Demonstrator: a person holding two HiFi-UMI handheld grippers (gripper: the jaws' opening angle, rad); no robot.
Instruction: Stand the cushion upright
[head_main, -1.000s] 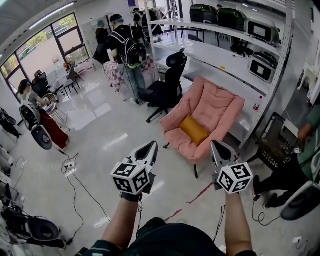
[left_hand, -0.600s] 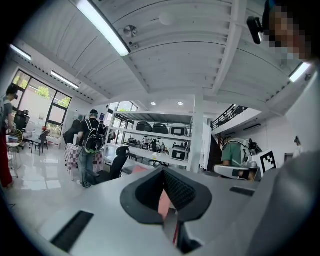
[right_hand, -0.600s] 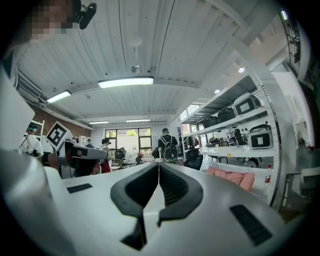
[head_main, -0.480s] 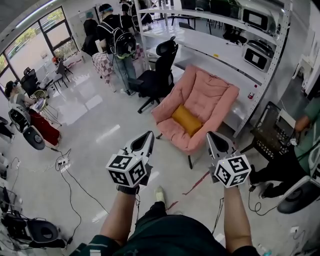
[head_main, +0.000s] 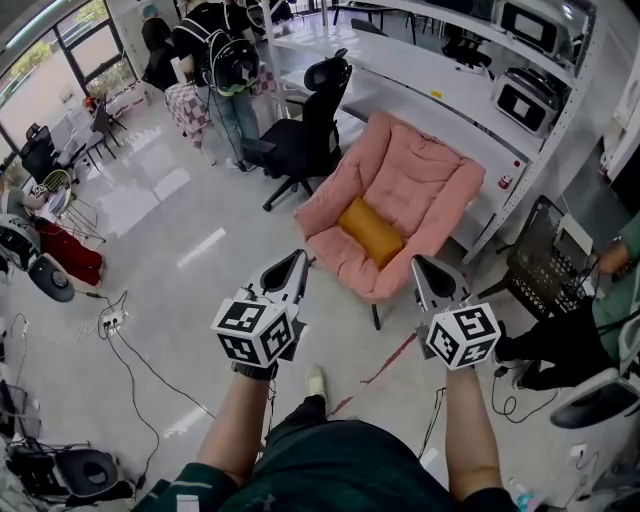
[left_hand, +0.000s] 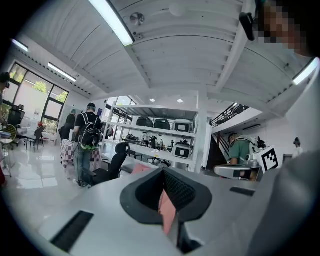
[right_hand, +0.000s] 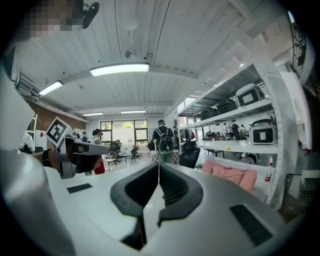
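A yellow cushion (head_main: 370, 230) lies flat on the seat of a pink padded chair (head_main: 420, 175), in front of the white shelving. In the head view both grippers hang in the air short of the chair's front edge, pointing at it. My left gripper (head_main: 298, 260) is to the left of the seat, its jaws together and empty. My right gripper (head_main: 421, 266) is to the right of the seat, also shut and empty. The right gripper view shows the chair (right_hand: 231, 175) beyond its closed jaws (right_hand: 159, 166). A sliver of pink shows past the left gripper (left_hand: 164, 173). Neither gripper view shows the cushion.
A black office chair (head_main: 308, 130) stands left of the pink chair, with people (head_main: 225, 65) behind it. White shelves with appliances (head_main: 520, 95) run along the right. A seated person (head_main: 590, 320) and a black wire cart (head_main: 545, 270) are at the right. Cables (head_main: 130, 345) cross the floor.
Both grippers and the head have come closer to the pink chair, which now sits larger and lower in view. Both grippers stay shut and empty.
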